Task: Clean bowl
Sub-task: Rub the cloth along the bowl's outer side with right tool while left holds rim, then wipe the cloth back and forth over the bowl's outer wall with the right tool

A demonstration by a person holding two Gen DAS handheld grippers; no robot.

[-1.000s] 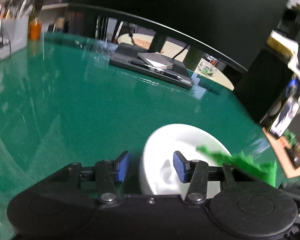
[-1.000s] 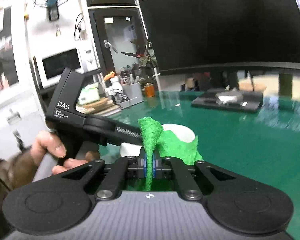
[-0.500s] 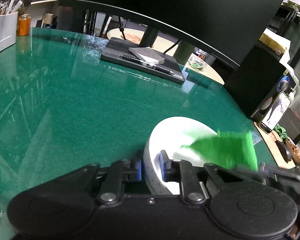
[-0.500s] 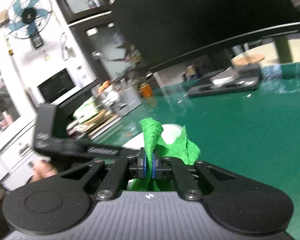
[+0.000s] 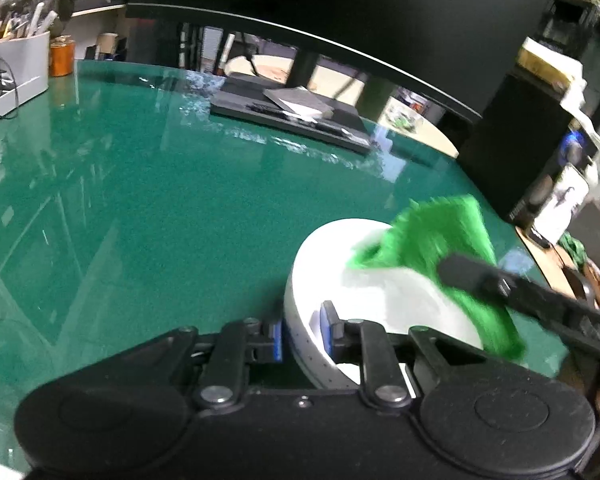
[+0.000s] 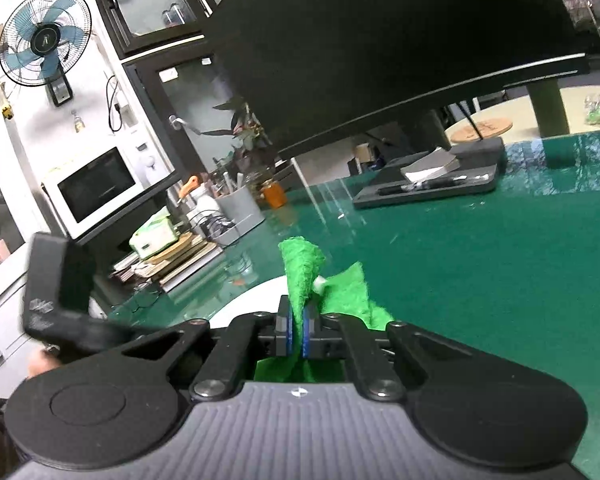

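— Blue pads of the left gripper [image 5: 302,338]: what are they doing?

— Clamped on the near wall of the white bowl [image 5: 384,292], one pad outside, one inside the rim.

— And the right gripper [image 6: 296,334]?

— Pinched tight on a green cloth [image 6: 304,276], which stands up between its pads and spills forward. In the left wrist view the cloth hangs blurred over the bowl's far right side.

— Where does the bowl sit?

— On the green table [image 5: 140,200], close to the near edge. Well beyond it lies a dark tray [image 5: 288,116] under a big black monitor [image 5: 340,8].

— Farther out?

— A grey holder [image 6: 240,206] and an orange jar [image 6: 274,194] at the table's far left.
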